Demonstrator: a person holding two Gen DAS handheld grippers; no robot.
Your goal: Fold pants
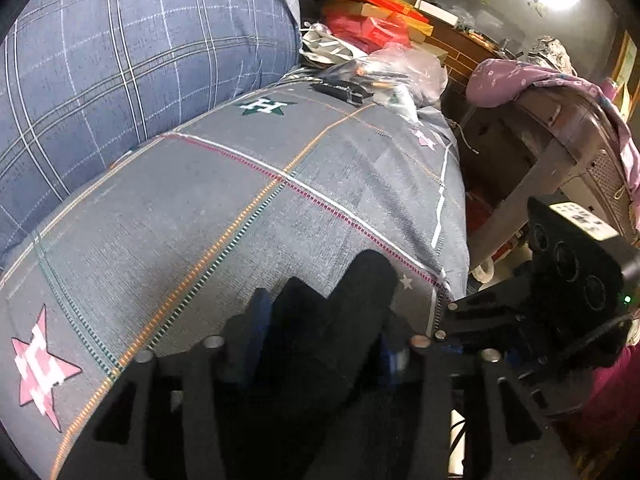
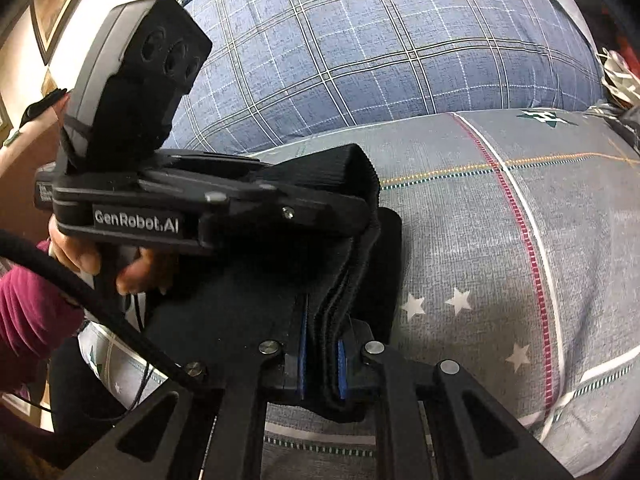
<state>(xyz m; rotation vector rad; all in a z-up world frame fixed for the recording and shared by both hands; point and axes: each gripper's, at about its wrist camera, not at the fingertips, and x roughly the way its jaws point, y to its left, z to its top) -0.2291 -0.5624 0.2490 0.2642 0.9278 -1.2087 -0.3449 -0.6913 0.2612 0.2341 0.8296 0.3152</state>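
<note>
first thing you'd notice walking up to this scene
Black pants are bunched between two black grippers low over a grey bedspread with star patterns; the right gripper clamps stacked folds, and the left gripper bites the ribbed band beside it. Behind rises a big blue plaid pillow. At the bed's far end sits a bright red pile of boxes and bags.

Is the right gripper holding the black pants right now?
Yes, in the right wrist view the right gripper is closed on a bunched fold of the black pants.
</note>
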